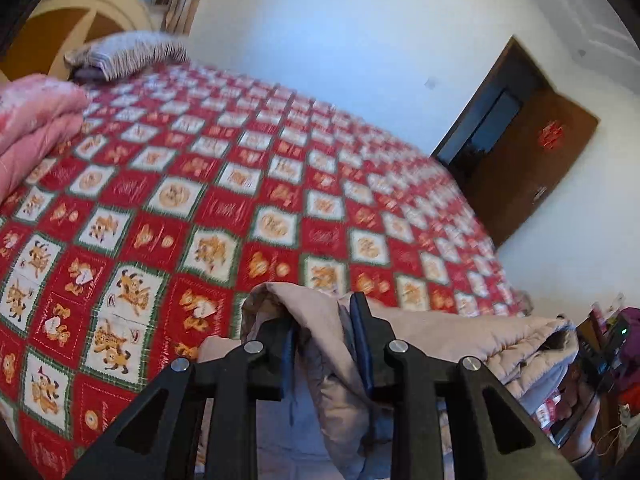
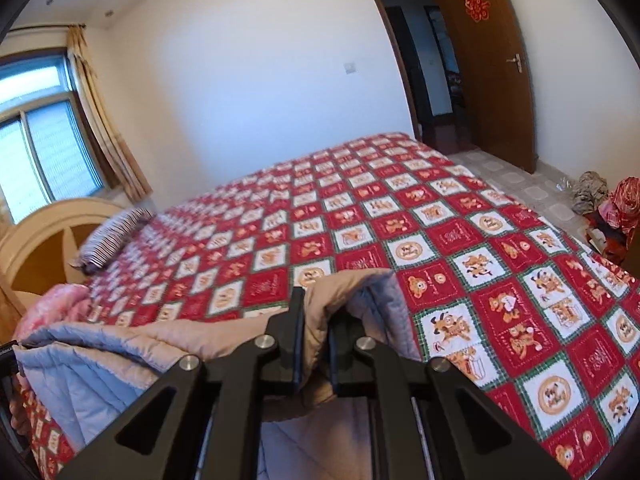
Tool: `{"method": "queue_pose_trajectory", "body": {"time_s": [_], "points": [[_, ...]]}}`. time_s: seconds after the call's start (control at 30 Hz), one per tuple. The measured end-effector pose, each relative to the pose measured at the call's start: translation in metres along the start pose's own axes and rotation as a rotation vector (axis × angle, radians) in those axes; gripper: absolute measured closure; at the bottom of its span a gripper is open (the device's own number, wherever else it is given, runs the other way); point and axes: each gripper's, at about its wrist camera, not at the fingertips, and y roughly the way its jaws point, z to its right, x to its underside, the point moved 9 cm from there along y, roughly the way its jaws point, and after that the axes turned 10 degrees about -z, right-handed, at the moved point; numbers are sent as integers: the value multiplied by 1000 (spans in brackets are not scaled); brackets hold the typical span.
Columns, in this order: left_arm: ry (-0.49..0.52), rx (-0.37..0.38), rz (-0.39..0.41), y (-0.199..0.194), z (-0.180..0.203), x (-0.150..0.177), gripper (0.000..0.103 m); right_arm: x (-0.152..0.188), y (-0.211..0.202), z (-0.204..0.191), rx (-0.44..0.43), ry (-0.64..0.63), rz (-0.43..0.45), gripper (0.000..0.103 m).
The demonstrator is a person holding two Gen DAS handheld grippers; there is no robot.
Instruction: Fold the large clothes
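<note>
We see the right gripper (image 2: 316, 332) clamped on the beige quilted garment (image 2: 340, 292) over the near red patchwork bedspread (image 2: 460, 240); the left gripper (image 1: 324, 332) stands slightly parted around a fold, its grip uncertain.

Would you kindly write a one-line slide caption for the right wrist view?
Right gripper pinches a beige quilted coat above the red patchwork bedspread.
</note>
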Motion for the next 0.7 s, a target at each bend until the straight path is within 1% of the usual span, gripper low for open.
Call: {"method": "queue_pose_trajectory", "body": {"time_s": [0.07, 0.1, 0.17, 0.2, 0.23, 0.27, 0.3, 0.33, 0.37, 0.4, 0.47, 0.5, 0.53, 0.57, 0.6, 0.63, 0.67, 0.7], "points": [[-18, -3, 0, 10, -7, -2, 76, -3, 19, -1, 16, -17, -17, 92], [-19, -23, -9, 16, -7, -3, 75, -6, 30, 0, 10, -12, -32, 92], [6, -106, -42, 34, -8, 0, 74, -6, 55, 1, -1, 6, -86, 91], [18, -130, -43, 41, -8, 2, 71, -6, 65, 2, -2, 18, -104, 87], [25, -151, -41, 47, -10, 4, 68, -4, 74, 3, -7, 28, -122, 86], [28, -167, -38, 55, -12, 8, 66, 0, 82, 3, -8, 32, -138, 81], [25, -167, -37, 64, -16, 11, 60, 4, 90, 3, -8, 34, -152, 74], [15, -159, -38, 74, -22, 11, 58, 10, 97, 4, -19, 42, -161, 69], [-13, -164, -29, 79, -31, 10, 58, 15, 102, 4, -29, 50, -167, 61], [-50, -149, -22, 82, -38, 8, 58, 17, 106, 5, -26, 49, -170, 56], [-141, -85, -10, 84, -48, 1, 57, 22, 111, 9, -18, 47, -169, 55], [-165, -57, 1, 82, -48, -4, 53, 23, 112, 10, -20, 48, -167, 55], [-165, -53, 12, 80, -45, -8, 46, 22, 111, 10, -20, 46, -162, 54], [-145, -71, 36, 73, -39, -14, 39, 20, 108, 10, -26, 44, -148, 51], [-122, -109, 76, 66, -35, -19, 13, 17, 109, 9, -37, 48, -138, 45], [-99, -158, 125, 54, -32, -26, 1, 13, 106, 9, -48, 60, -125, 42], [-89, -172, 177, 41, -28, -33, 1, 8, 103, 12, -45, 74, -101, 31], [-86, -165, 197, 34, -25, -38, 1, 2, 100, 12, -33, 83, -72, 23]]}}
